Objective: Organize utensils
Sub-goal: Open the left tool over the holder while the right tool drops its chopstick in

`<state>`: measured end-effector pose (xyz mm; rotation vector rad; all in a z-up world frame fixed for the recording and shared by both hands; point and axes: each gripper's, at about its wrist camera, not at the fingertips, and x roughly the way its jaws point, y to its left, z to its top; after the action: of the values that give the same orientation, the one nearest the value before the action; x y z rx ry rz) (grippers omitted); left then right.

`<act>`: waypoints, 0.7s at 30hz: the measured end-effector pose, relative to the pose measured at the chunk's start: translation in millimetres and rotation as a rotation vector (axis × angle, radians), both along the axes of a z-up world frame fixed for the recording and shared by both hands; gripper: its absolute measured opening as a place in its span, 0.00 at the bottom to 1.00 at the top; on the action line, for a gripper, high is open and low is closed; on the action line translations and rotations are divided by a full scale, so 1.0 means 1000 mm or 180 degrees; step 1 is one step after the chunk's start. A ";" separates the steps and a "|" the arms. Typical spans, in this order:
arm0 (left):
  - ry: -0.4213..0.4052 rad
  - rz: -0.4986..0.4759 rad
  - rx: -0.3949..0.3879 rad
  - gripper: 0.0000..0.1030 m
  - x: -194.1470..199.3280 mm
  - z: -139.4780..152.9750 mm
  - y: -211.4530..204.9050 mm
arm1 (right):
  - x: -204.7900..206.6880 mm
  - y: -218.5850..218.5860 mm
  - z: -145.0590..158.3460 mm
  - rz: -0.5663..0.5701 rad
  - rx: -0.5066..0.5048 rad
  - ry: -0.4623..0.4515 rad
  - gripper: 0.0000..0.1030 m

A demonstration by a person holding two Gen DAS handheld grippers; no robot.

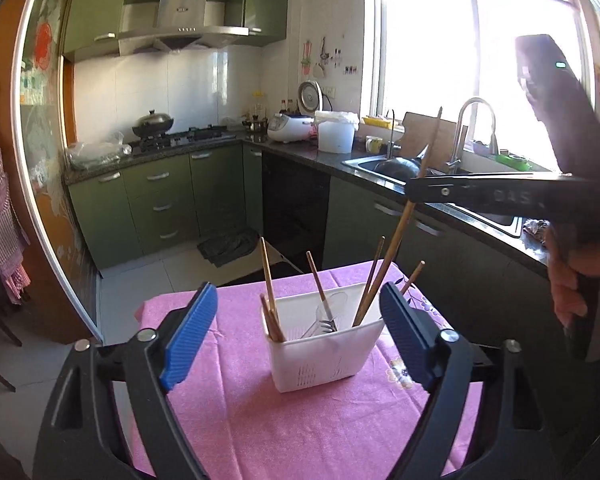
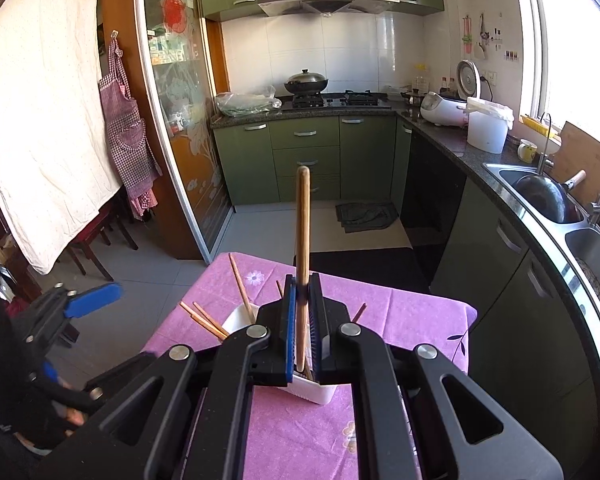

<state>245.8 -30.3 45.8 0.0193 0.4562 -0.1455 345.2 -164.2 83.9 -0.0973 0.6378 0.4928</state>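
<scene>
A white plastic utensil basket [image 1: 326,354] stands on the pink tablecloth [image 1: 252,408] and holds several wooden chopsticks and a metal fork [image 1: 327,320]. My left gripper [image 1: 296,332] is open, its blue pads on either side of the basket, short of it. My right gripper [image 2: 303,316] is shut on one wooden chopstick [image 2: 302,240], held upright with its lower end in the basket [image 2: 316,392]. In the left wrist view the right gripper [image 1: 416,194] holds that chopstick [image 1: 410,216] above the basket's right end. The left gripper shows at the left of the right wrist view [image 2: 80,304].
The small table stands in a kitchen. A dark countertop with a steel sink [image 2: 556,208] runs along the right. Green cabinets [image 1: 160,196] and a stove with a wok [image 1: 154,122] stand at the back. A dark mat [image 2: 366,216] lies on the tiled floor.
</scene>
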 end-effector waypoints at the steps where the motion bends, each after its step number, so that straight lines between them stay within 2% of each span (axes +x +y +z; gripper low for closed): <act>1: -0.0068 0.0024 0.0029 0.81 -0.011 -0.003 0.000 | 0.003 0.001 -0.005 -0.0012 -0.0028 0.0018 0.07; 3: -0.0149 0.0067 0.0062 0.82 -0.033 -0.011 0.000 | 0.008 0.003 -0.013 -0.0025 -0.0062 0.0062 0.07; 5: -0.0190 0.0095 0.0025 0.87 -0.051 -0.019 0.002 | 0.012 0.004 -0.024 -0.0029 -0.0090 0.0114 0.07; 9: -0.0186 0.0171 -0.0100 0.91 -0.077 -0.036 0.007 | 0.018 0.006 -0.045 -0.0020 -0.0117 0.0219 0.07; 12: -0.0129 0.0264 -0.0130 0.92 -0.084 -0.047 0.010 | 0.021 0.007 -0.059 -0.0029 -0.0142 0.0289 0.07; 16: -0.0153 0.0376 -0.0013 0.93 -0.092 -0.055 0.009 | 0.022 0.010 -0.073 -0.0009 -0.0160 0.0340 0.07; 21: -0.0178 0.0366 -0.0005 0.93 -0.101 -0.057 0.011 | 0.011 0.006 -0.074 0.0032 -0.0110 0.0293 0.08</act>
<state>144.7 -19.6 -11.5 -0.0044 0.4003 -0.0322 355.9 -158.4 10.2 -0.1111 0.7364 0.4981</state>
